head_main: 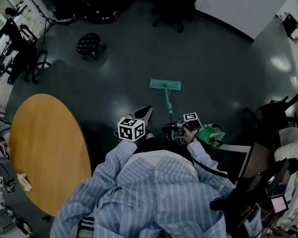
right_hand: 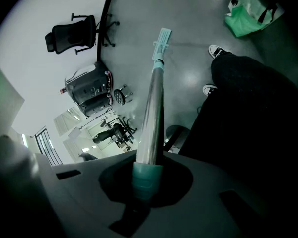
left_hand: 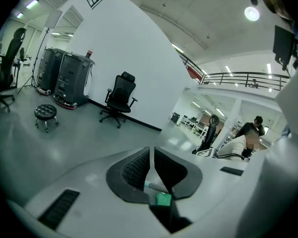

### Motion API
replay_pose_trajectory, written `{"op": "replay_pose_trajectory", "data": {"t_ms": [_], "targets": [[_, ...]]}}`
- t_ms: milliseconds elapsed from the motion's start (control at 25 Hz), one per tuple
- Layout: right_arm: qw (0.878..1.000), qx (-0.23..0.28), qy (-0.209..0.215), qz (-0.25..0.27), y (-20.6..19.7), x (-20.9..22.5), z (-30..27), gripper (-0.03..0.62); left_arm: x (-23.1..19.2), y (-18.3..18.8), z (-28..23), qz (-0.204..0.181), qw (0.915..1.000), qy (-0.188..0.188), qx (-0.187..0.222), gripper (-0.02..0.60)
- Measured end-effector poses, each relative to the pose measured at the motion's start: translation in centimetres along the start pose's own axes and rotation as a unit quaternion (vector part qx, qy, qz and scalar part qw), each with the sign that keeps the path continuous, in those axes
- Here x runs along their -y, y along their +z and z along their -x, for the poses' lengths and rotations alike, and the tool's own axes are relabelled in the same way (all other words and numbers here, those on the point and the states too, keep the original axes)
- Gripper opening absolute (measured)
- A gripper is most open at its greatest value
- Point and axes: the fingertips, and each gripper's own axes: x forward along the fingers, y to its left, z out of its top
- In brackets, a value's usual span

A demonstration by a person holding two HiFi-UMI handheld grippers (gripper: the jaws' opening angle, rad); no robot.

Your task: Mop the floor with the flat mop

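Wooden table (head_main: 39, 148) sits far left, not part of the job. The left gripper (left_hand: 152, 155) is in front of the person's chest. Its jaws are almost together, with only a thin slit at the tips. Down at their base they pinch a thin grey rod with a teal tip and a green bit below it. I judge this to be the top end of the mop handle (right_hand: 154, 108), though the left gripper view is too tight to be sure. The flat mop (head_main: 165, 85) is centre frame, its teal pad flat on the dark floor (head_main: 139, 58) just ahead of the person's feet. The handle slants back up toward the two grippers. It should handle light: a stiff metal tube, smooth and likely slippery on the bare shaft, with a long lever so the pad end swings easily. The pad probably pivots at its joint. The best hold is two spaced grips, one on the teal collar for friction and one near the top end to steer. The right gripper (right_hand: 148, 182) has its jaws clamped round that teal collar, with the shaft running straight out between them down to the pad. A green bag (head_main: 212, 134) lies on the floor just right of that gripper, close enough to snag on a wide sweep.
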Motion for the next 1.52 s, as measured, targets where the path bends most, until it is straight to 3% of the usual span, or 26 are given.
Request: {"op": "replay_pose_trajectory", "data": {"t_ms": [880,1160,1520], "targets": [[1.000,-0.017,-0.011,0.019,1.8,-3.6,0.8,0.015,-2.4,0.9,-2.4,0.016,0.9998,0.011,-0.005,0.031],[0.999,-0.020,-0.021,0.019,5.6,-6.5,1.1,0.015,-4.6,3.4,-4.8,0.026,0.9994,0.022,-0.006,0.031],[0.998,-0.036,-0.035,0.022,13.1,-13.1,2.2,0.015,-7.2,8.5,-11.5,0.051,0.9977,0.045,-0.001,0.031]]}}
